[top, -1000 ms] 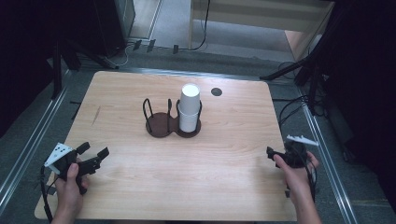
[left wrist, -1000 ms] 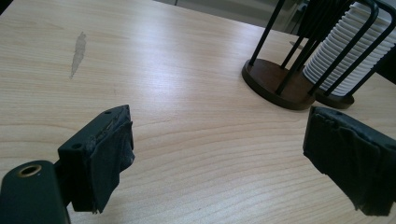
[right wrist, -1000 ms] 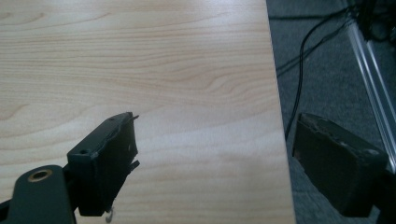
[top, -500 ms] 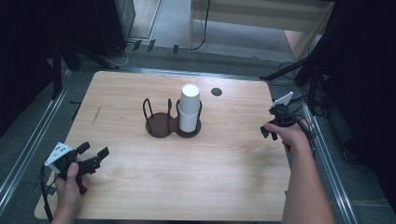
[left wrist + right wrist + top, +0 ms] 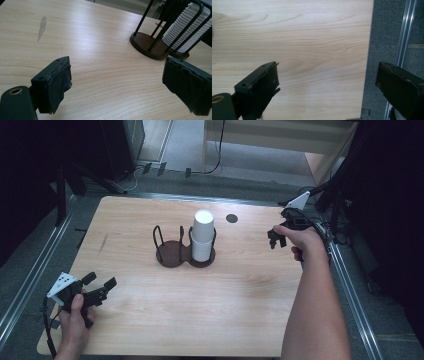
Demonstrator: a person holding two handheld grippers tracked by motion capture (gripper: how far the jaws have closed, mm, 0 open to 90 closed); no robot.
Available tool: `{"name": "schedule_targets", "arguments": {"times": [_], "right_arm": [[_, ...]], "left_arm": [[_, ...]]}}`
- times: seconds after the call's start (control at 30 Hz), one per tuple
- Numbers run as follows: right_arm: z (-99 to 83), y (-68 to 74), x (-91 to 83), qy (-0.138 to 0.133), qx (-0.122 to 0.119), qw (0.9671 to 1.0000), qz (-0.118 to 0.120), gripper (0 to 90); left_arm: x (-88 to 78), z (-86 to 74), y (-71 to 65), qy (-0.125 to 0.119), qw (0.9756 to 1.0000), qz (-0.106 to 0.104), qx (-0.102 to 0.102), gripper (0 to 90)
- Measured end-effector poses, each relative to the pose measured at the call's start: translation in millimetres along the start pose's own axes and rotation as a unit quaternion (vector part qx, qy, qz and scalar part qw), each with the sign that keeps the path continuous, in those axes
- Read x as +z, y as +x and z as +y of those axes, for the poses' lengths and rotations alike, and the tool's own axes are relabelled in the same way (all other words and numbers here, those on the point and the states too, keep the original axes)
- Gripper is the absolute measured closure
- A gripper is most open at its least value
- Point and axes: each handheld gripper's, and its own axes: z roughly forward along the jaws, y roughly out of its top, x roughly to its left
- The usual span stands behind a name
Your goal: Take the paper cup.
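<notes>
A stack of white paper cups (image 5: 203,236) stands in the right ring of a dark two-ring wire holder (image 5: 184,254) at the table's middle; the left ring holds nothing. The ribbed cup stack (image 5: 185,27) and holder base (image 5: 146,43) appear far right in the left gripper view. My left gripper (image 5: 99,285) rests open near the table's front left corner, pointing toward the holder. My right gripper (image 5: 276,239) hovers open over the table's right side, well right of the cups, jaws pointing down. Its view looks down on bare wood (image 5: 307,45) by the table's edge.
A small black round mark (image 5: 231,218) lies on the table behind and right of the cups. A grey smear (image 5: 42,26) marks the wood at left. Metal rails (image 5: 350,285) run along both table sides. Cables and dark stands (image 5: 80,175) crowd the floor behind.
The right hand and its gripper have travelled from the front right corner forward along the right edge, then slightly left toward the cups. The left gripper has stayed still.
</notes>
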Motion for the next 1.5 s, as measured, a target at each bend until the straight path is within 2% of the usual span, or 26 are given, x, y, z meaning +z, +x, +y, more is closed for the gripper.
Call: {"name": "schedule_targets", "arguments": {"times": [0.07,0.1,0.17,0.23,0.43,0.47,0.57,0.6,0.67,0.7,0.77,0.8,0.83,0.93,0.97,1.07,1.13,1.33,1.5], "right_arm": [[0.6,4.5,-1.8,0.001,-0.003,1.0,0.001,3.5],[1.9,12.8,-5.7,-0.005,-0.005,1.0,0.003,2.9],[2.7,20.5,-8.3,-0.006,-0.009,0.9999,0.0,2.3],[2.9,24.5,-9.3,-0.007,-0.015,0.9999,-0.001,1.5],[5.2,51.0,-25.8,-0.022,-0.026,0.9994,-0.003,1.2],[5.2,51.0,-25.8,-0.022,-0.026,0.9994,-0.003,1.2],[5.6,67.7,-35.9,-0.028,-0.034,0.999,0.001,1.2],[5.6,67.7,-35.9,-0.028,-0.034,0.999,0.001,1.2],[6.4,76.3,-40.9,-0.032,-0.041,0.9987,-0.002,1.2],[7.3,85.5,-46.1,-0.036,-0.044,0.9984,-0.003,1.2],[8.2,95.4,-50.9,-0.04,-0.052,0.9979,-0.004,1.1],[8.2,95.4,-50.9,-0.04,-0.052,0.9979,-0.004,1.1],[9.2,106.0,-55.8,-0.045,-0.059,0.9973,0.0,1.2],[9.8,113.1,-58.4,-0.046,-0.062,0.997,0.0,1.2],[10.7,124.0,-61.7,-0.048,-0.07,0.9964,0.005,1.1],[11.2,131.5,-63.3,-0.048,-0.074,0.9961,0.004,1.1],[12.1,143.7,-67.2,-0.05,-0.079,0.9955,0.013,1.2],[13.3,163.5,-72.0,-0.05,-0.087,0.9947,0.024,1.1],[13.9,174.1,-73.0,-0.051,-0.093,0.9938,0.034,1.2]], "left_arm": [[0.1,0.0,0.0,0.0,1.0,0.0,0.0,8.8],[0.0,0.1,-0.1,0.001,1.0,0.0,0.001,8.8],[0.1,0.1,-0.1,0.001,1.0,0.0,0.001,8.8],[0.1,0.1,0.0,0.0,1.0,0.0,0.0,8.8],[0.2,0.1,-0.4,0.001,1.0,0.001,0.001,8.8],[0.2,0.1,-0.4,0.001,1.0,0.001,0.001,8.8],[0.4,0.1,-0.8,0.001,1.0,0.002,0.004,8.8],[0.4,0.1,-0.8,0.001,1.0,0.002,0.004,8.8],[0.5,0.0,-1.0,0.001,1.0,0.002,0.004,8.8],[0.6,0.0,-1.1,0.002,1.0,0.002,0.005,8.8],[0.7,0.1,-1.1,0.002,1.0,0.002,0.006,8.8],[0.7,0.1,-1.1,0.002,1.0,0.002,0.006,8.8],[0.6,0.2,-1.0,0.004,1.0,0.002,0.009,8.8],[0.8,0.0,-1.6,0.004,0.9999,0.003,0.009,8.8],[0.8,0.0,-1.7,0.004,0.9999,0.004,0.009,8.8],[0.9,0.1,-1.5,0.003,0.9999,0.003,0.009,8.8],[0.9,0.1,-1.4,0.003,1.0,0.003,0.009,8.8],[1.0,0.2,-1.1,0.002,1.0,0.002,0.009,8.8],[1.1,0.3,-1.2,0.003,1.0,0.002,0.009,8.8]]}}
